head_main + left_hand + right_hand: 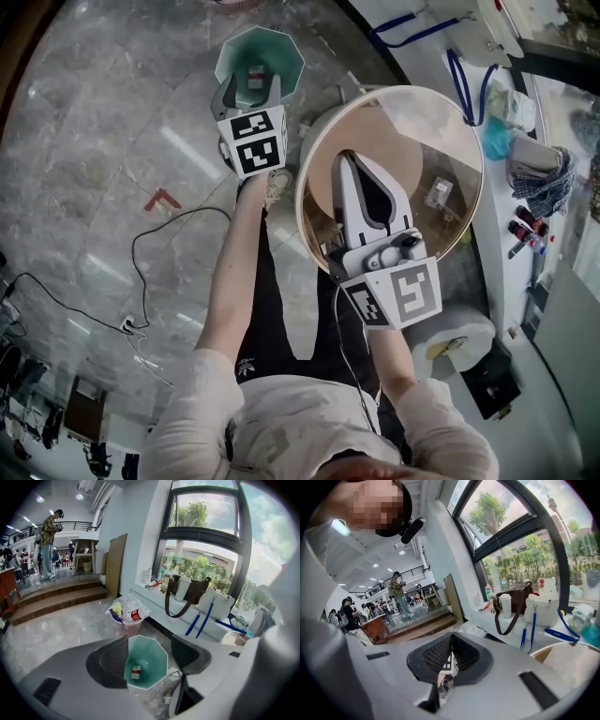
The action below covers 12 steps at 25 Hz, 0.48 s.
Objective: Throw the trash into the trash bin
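The right gripper (pixel 451 639) is nearest the person and is positioned over the round table (pixel 427 127). Its jaws are pressed together at the tips, with nothing visible between the pads. The left gripper (pixel 149 644) is extended further out, above the marble floor (pixel 112 141). Its jaws are spread wide, hold nothing, and are aligned directly over the mouth of the teal trash bin (pixel 157 658). One piece of trash, a small red-and-white packet (pixel 136 672), lies on the bottom of the bin. A pink mesh basket (pixel 129 629), heaped with wrappers and a can, stands just behind the bin. Beyond it, a white window ledge (pixel 154 599) carries a brown bag (pixel 187 590).
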{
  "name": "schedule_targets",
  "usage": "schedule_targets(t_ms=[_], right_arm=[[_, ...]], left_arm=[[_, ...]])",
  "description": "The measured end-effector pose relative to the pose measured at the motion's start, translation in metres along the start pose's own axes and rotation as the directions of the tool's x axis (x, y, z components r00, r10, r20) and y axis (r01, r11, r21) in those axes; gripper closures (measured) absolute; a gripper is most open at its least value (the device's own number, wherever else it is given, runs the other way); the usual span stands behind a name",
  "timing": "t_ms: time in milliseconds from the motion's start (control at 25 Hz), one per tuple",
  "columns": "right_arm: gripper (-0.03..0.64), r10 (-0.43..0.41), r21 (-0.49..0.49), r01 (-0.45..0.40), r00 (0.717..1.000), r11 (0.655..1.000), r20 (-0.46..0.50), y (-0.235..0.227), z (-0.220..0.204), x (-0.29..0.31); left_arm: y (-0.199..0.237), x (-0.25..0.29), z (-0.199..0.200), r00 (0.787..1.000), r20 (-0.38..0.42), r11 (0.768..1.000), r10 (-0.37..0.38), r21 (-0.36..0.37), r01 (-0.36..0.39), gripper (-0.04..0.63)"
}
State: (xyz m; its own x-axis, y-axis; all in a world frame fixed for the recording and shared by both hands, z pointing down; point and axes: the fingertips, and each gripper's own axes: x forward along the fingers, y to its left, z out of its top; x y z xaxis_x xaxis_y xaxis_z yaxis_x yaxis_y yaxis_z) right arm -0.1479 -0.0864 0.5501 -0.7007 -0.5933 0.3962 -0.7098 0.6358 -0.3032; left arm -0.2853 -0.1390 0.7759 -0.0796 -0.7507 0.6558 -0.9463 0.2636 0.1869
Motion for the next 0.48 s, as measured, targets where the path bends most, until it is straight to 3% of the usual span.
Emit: schedule_targets(t_ms=[160,360,440,480], right_arm=[[0.603,0.001,0.004,-0.001,1.0,1.0,0.022,0.005,0.017,-0.006],[0.603,-0.021,0.002,0.021,0.994,1.0,0.107,0.011,0.077,-0.023],[0.603,-0.058,0.007,0.058,0.988,0.998,0.144,0.007,0.107,-0.038],[0.603,-0.08,0.01,0.08,0.984,0.997,0.158,0.005,0.121,-0.048]], left_arm=[[-0.008,-0.013,0.005,1.0,-0.022,1.0,-0.011,-0.004,0.01,0.319],[-0.046,-0.057,0.053,0.998,0.01,0.998,-0.064,-0.002,0.065,0.336],[-0.078,-0.085,0.076,0.993,0.046,0.994,-0.111,-0.005,0.111,0.415],[-0.097,-0.104,0.091,0.987,0.077,0.99,-0.14,0.006,0.14,0.486]])
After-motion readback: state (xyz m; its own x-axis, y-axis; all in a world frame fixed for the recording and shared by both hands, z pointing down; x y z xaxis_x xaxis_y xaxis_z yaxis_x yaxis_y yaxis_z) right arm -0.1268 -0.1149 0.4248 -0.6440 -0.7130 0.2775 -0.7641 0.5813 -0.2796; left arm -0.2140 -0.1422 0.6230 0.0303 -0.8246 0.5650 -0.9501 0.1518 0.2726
